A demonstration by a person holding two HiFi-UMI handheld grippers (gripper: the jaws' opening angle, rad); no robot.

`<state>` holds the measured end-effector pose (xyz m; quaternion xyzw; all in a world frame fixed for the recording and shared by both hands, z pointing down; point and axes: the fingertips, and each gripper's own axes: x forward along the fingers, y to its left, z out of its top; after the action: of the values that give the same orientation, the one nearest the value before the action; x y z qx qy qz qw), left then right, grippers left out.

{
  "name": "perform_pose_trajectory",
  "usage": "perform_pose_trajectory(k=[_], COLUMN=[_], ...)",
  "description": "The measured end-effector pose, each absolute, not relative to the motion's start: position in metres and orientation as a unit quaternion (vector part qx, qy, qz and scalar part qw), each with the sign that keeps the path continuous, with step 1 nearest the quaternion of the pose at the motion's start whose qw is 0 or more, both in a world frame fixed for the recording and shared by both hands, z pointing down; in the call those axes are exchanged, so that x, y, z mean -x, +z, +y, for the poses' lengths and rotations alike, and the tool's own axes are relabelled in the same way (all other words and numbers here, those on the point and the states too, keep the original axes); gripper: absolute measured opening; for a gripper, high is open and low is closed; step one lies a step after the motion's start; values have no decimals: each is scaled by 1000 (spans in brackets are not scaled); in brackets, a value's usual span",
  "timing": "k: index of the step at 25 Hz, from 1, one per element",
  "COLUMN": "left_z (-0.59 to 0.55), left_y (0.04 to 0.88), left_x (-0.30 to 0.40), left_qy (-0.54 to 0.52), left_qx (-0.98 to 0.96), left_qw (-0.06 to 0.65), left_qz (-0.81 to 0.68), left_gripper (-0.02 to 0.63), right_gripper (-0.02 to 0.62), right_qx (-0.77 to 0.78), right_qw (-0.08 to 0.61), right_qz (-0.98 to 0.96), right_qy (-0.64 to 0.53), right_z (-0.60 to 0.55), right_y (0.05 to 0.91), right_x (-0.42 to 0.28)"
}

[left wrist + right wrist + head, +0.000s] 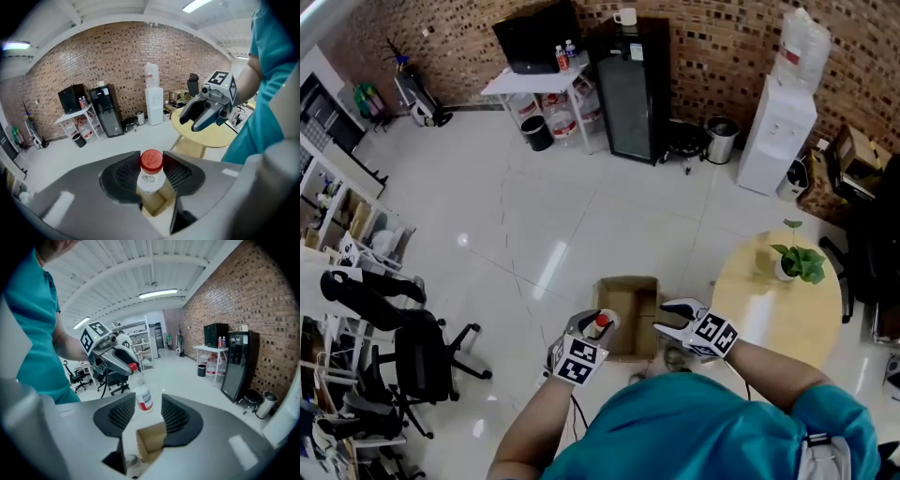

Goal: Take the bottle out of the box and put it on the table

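Observation:
A clear bottle with a red cap (602,322) hangs above the open cardboard box (630,292) on the floor, and my left gripper (592,328) is shut on it just under the cap. In the left gripper view the bottle (151,172) sits between both pads, with the box (157,204) below it. My right gripper (672,319) is held to the right of the box, open and empty. From the right gripper view the bottle (143,397) hangs from the left gripper (123,363) farther off, seen through my own right gripper (143,417). The round yellow table (769,309) stands to the right.
A potted plant (795,262) stands on the table's far side. A black office chair (422,356) is at the left. Against the brick wall are a black fridge (633,89), a bin (721,139) and a white water dispenser (778,131).

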<state>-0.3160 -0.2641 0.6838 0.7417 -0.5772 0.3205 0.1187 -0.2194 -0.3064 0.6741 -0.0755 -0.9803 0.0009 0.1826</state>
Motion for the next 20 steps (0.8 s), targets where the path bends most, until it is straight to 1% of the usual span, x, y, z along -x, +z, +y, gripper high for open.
perform_pose_trajectory(k=[6,14,20], left_z=[-237,-236,-270], left_y=[630,572,533], left_x=[254,143,44], left_qy=[329,328,315], left_qx=[-798,-835,-848], left_qw=[95,80,62], left_qz=[-496,-434,-422], left_gripper=[149,149,149], right_gripper=[173,173,173], right_qx=[-26,-114,-140], right_qw=[176,170,157], right_qz=[-984,-978,-977], right_qy=[28,45,41], right_z=[-297,-294,-314], right_y=[621,569,548], right_x=[148,14,-96])
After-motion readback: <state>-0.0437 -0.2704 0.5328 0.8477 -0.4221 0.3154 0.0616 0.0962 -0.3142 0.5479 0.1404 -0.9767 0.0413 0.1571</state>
